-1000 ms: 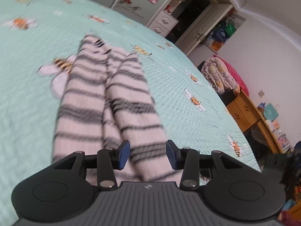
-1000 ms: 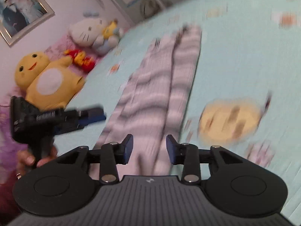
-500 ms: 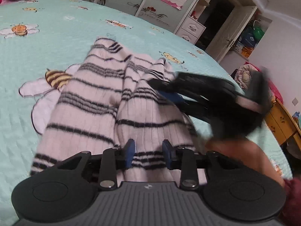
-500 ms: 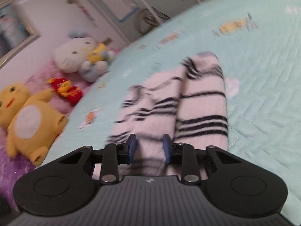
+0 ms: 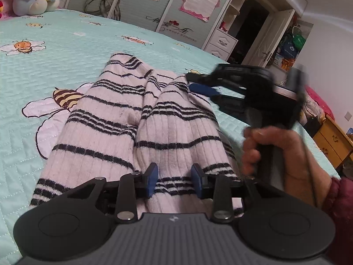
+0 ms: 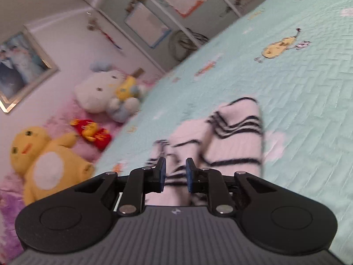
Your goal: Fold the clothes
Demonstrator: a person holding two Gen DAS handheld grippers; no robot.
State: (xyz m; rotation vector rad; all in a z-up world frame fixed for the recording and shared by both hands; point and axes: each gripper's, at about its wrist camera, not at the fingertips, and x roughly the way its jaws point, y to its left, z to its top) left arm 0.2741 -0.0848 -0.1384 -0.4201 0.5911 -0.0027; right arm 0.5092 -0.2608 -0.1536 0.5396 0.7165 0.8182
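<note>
Stretching lengthwise across a mint-green quilted bedspread, a pink knit garment with black stripes is seen lying in two long ridged panels side by side, a crease running between them. The left gripper is held low over the near hem, its blue-padded jaws spread apart with the striped cloth showing between them; whether the pads touch the fabric cannot be told. The right gripper, gripped in a person's hand, is seen from the left wrist view reaching in along the garment's right edge, its jaws parted. In its own blurred view, the right gripper shows a narrow gap with striped cloth behind it, and no clear pinch can be made out. Both tools appear to be set at the garment's near end and side so that an edge can be caught and carried over, though the pictures fit equally a narrowed garment awaiting a further fold and one just laid down.

The bedspread is printed with cartoon bees and white flowers. Soft toys are piled against a pink wall by the head of the bed, below a framed picture. Wardrobe doors bearing pinned paper sheets are seen beyond the bed, with white drawers and an open doorway alongside.
</note>
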